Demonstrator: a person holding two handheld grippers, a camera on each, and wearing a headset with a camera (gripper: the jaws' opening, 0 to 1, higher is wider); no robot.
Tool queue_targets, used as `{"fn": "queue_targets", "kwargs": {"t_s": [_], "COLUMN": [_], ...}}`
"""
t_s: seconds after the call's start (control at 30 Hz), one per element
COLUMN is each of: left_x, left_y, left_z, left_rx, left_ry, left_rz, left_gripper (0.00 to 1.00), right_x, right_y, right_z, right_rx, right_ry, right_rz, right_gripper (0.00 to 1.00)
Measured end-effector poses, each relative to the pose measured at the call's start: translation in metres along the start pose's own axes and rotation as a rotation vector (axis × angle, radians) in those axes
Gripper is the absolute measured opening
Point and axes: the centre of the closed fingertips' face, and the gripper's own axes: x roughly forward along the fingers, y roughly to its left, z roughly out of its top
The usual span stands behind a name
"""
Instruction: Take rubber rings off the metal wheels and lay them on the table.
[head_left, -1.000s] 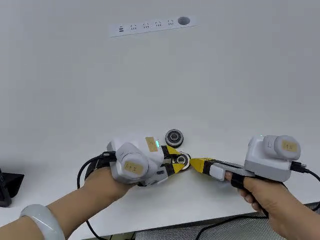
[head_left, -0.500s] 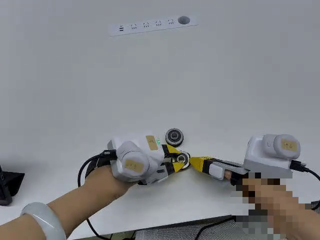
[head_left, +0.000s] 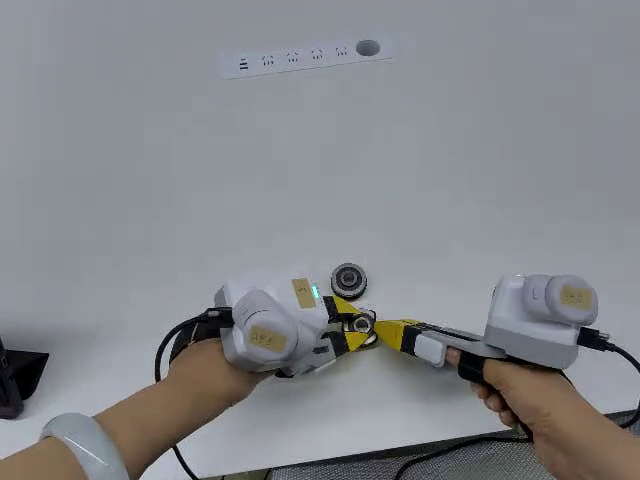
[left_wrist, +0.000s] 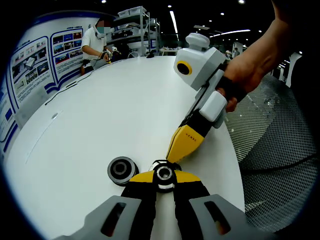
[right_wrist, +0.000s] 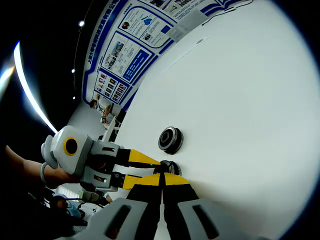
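Little has changed: the left gripper (left_wrist: 164, 178) still clamps a metal wheel (left_wrist: 164, 173). The right gripper (left_wrist: 174, 154), jaws closed, touches its rim. A second wheel (head_left: 348, 280) lies nearby, a power strip (head_left: 305, 55) far behind.

No word or number is clear enough to read. Two tan stickers (head_left: 303, 291) sit on the white body of the left gripper (head_left: 360, 325), and one more sticker (head_left: 573, 295) sits on the right gripper (head_left: 385, 330). Each bears small dark marks too fine to make out. In the left gripper view, a short line of black lettering (left_wrist: 186, 141) runs across the yellow part of the right gripper (left_wrist: 172, 157), too blurred to spell out. Blue-framed posters (left_wrist: 65, 50) on the wall carry pictures and rows of print, and they also show in the right gripper view (right_wrist: 125, 55), all too small to read.
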Motion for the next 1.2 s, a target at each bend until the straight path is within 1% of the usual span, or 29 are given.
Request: {"fn": "queue_targets", "kwargs": {"t_s": [0.13,0.17,0.2,0.23,0.3,0.37,0.7,0.83,1.0,1.03,1.13,1.2], "left_x": [0.000,0.000,0.000,0.000,0.000,0.000,-0.001,-0.001,-0.001,-0.001,-0.001,-0.002], "left_y": [0.000,0.000,0.000,0.000,0.000,0.000,0.000,0.000,0.000,0.000,-0.001,-0.001], "left_z": [0.000,0.000,0.000,0.000,0.000,0.001,0.001,0.001,0.001,0.001,0.001,0.001], "left_rx": [0.000,0.000,0.000,0.000,-0.001,0.000,0.005,0.011,-0.002,-0.001,0.000,-0.004], "left_ry": [0.001,0.001,0.001,0.002,0.001,0.002,0.003,-0.002,-0.014,-0.015,-0.020,-0.021], "left_rz": [0.000,0.001,0.001,0.002,0.003,0.003,0.011,0.012,0.011,0.011,0.008,0.007], "left_gripper": [0.12,0.12,0.12,0.12,0.12,0.12,0.12,0.13,0.14,0.14,0.20,0.20], "right_x": [0.001,0.002,0.002,0.002,0.002,0.003,-0.001,0.000,0.001,0.001,0.002,0.002], "right_y": [0.004,0.008,0.013,0.015,0.016,0.015,0.004,0.003,0.004,0.004,0.003,0.003], "right_z": [0.001,0.002,0.005,0.008,0.009,0.008,0.003,0.002,0.001,0.001,0.001,0.001], "right_rx": [0.002,0.004,0.014,0.024,0.001,0.005,0.022,0.023,0.024,0.024,0.025,0.025], "right_ry": [-0.004,-0.008,-0.020,-0.032,-0.022,-0.019,-0.018,-0.014,-0.012,-0.012,-0.012,-0.012], "right_rz": [0.014,0.029,0.055,0.057,0.044,0.046,0.009,0.005,0.006,0.006,0.005,0.004], "right_gripper": [0.02,0.02,0.02,0.02,0.02,0.02,0.02,0.02,0.02,0.02,0.02,0.02]}}
